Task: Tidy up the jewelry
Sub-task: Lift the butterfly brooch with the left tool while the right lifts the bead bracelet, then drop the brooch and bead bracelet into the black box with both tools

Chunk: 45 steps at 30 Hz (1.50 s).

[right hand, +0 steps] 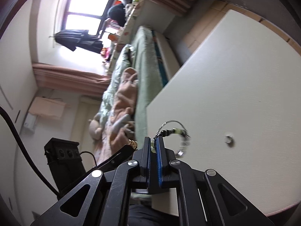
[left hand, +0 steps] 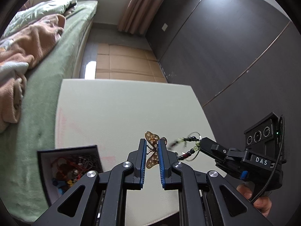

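The left hand-held gripper (left hand: 152,151) was closed narrowly on a gold butterfly ornament (left hand: 152,151), held above the white surface (left hand: 120,109). The right hand-held gripper (right hand: 153,145) was clamped nearly shut on a beaded strand (left hand: 188,148) that carried dark and pale green beads and thin wire rings. The two pieces hung close together in the air, and the strand reached to just beside the butterfly; whether they were linked or merely tangled could not be told. An open dark box (left hand: 69,166) holding mixed colourful pieces stood at the near left corner of the surface, beside the green bed (left hand: 56,60). A small metal ring (right hand: 228,139) lay alone on the surface, well apart from the box.

Risk: if the pieces were caught on each other, pulling the grippers apart could bend the thin wings or snap the strand and scatter beads. The strand was pinched at only one end and looked blurred, so it was probably swinging and could slip out.

Orientation: the butterfly's long axis ran roughly along the fingers, one wing pointing away from the camera and one toward it. The strand curved in a loop from the right gripper's tips toward the butterfly.
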Motion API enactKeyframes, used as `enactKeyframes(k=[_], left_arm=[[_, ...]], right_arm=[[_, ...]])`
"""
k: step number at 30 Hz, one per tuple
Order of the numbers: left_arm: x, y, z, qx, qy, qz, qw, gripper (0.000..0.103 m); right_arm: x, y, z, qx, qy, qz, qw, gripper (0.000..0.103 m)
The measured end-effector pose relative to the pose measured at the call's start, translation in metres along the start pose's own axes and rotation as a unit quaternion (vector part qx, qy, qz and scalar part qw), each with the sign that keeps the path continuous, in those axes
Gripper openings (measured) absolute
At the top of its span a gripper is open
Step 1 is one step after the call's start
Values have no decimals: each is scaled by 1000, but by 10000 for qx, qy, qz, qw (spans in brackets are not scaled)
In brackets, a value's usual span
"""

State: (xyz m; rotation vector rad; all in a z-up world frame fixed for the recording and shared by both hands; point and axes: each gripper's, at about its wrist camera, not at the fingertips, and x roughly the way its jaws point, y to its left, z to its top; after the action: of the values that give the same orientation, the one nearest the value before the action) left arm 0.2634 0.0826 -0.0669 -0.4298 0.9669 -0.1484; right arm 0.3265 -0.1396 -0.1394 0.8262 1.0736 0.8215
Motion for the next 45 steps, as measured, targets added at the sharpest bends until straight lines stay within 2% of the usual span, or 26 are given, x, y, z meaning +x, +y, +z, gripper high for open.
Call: enactKeyframes(k=[4,14,17,18,20,21,22,31,36,37,38,39,40,41,45], left_arm=[[-16,8,-3,-59,-74,83,9999,13],[-43,47,-9,-359,-114,628,9973,13],[-43,57,-9,-505,-25,483,9976,14],[-42,61,-10,-579,76,393,9975,18],[-42,70,-13,-704,200,500,9961,45],[-44,74,-14,-761,165,547,9955,67],[-48,79,-16,-823,70,547,9951,77],[-81,116,-35,-1238,-220,677,9897,78],[-106,133,-47,-1444,-606,807,9844,77],[-109,136,-48,-1469,-646,810,9837,77],[-113,139,-49,-1485,-683,802,9833,77],[-116,139,-49,-1488,-725,800,9830,77],[-119,138,-50,-1465,-780,804,9828,77],[-121,138,-50,-1441,-823,809,9828,77],[-129,126,-51,-1298,-1043,770,9830,77]], right_arm=[[9,13,-4,-129,63,199,9997,7],[47,51,-24,-494,457,688,9954,7],[56,62,-31,-679,542,833,9927,7],[58,64,-33,-704,566,886,9920,7],[65,71,-38,-794,618,960,9903,7],[66,72,-40,-823,646,971,9898,7],[70,75,-42,-841,692,990,9891,7],[100,88,-58,-1079,1027,858,9851,7],[113,95,-66,-1269,1113,551,9841,8],[117,98,-68,-1355,1143,409,9833,21],[119,99,-69,-1387,1213,336,9823,52],[122,100,-70,-1411,1288,245,9813,64],[120,101,-71,-1464,1211,120,9817,71],[116,102,-73,-1566,1089,-29,9816,71],[99,99,-73,-1681,1060,-303,9796,71]])
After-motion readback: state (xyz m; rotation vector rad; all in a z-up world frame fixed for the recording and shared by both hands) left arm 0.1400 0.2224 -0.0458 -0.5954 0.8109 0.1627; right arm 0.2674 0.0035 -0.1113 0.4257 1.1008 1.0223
